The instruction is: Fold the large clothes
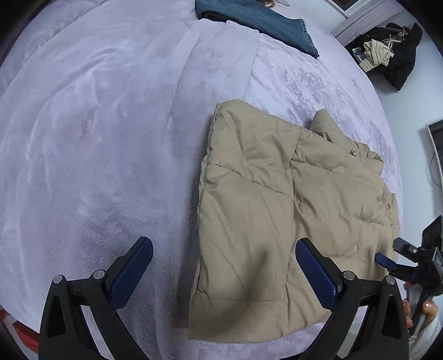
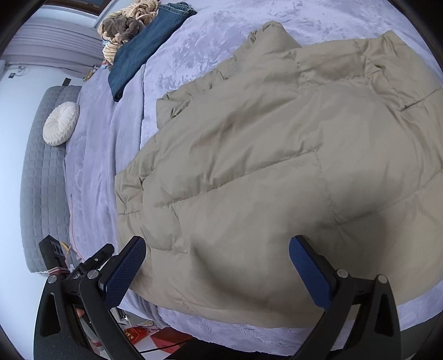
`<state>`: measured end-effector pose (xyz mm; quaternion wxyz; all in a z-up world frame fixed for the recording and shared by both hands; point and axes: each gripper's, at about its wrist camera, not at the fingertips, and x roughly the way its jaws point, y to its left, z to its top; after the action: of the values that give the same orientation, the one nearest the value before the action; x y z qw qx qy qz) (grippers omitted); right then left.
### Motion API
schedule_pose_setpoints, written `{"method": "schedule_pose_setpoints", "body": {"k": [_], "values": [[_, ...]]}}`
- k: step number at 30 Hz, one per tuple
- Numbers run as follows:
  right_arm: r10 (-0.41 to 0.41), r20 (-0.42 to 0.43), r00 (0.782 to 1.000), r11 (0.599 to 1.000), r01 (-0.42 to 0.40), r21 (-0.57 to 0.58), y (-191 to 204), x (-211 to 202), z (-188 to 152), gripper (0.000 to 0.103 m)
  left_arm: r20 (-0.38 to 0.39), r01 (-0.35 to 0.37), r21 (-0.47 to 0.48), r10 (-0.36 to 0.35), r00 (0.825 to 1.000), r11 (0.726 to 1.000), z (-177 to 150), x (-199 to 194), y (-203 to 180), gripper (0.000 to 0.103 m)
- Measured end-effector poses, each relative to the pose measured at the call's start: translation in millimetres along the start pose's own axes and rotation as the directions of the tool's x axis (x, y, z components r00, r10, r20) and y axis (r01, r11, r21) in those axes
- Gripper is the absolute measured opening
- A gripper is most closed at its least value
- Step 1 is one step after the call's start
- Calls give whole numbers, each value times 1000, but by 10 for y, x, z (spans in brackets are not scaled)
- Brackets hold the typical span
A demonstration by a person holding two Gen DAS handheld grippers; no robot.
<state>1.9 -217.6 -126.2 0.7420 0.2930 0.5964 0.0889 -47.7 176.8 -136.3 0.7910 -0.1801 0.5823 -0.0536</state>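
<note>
Both claws, left claw (image 1: 224, 263) and right claw (image 2: 217, 261), tilt downward, spread empty above the tan jacket (image 2: 277, 166).

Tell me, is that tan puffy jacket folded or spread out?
Folded: the jacket lies as a compact block on the bed, no sleeves sticking out.

Both wrist views look steeply down, close over the bed (image 1: 97, 138); they share the tan jacket (image 2: 277, 166).

Matt beige quilted cloth jacket (image 2: 277, 171) lies beneath the gripper fingers, on a plush lilac fleece blanket (image 1: 97, 138); denim jeans (image 1: 260, 19) beyond
</note>
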Motion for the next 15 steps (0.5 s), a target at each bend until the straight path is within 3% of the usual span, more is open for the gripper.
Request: {"method": "schedule_pose_setpoints", "body": {"k": [5,8,11,15], "values": [[-13,-21,1000,999,13,33,-65,144,25,103,-80,129,40,-126,989,991,37,208,62,103],[-21,-32,999,999,22,36,-94,194,48,103,-143,214,51,-205,968,976,89,381,93,103],[-34,-42,999,999,35,30,-101,241,60,103,-183,308,2,-302,935,951,159,564,152,103],[-53,-54,997,998,53,14,-101,294,56,103,-224,359,5,-349,910,933,241,767,43,103]]}}
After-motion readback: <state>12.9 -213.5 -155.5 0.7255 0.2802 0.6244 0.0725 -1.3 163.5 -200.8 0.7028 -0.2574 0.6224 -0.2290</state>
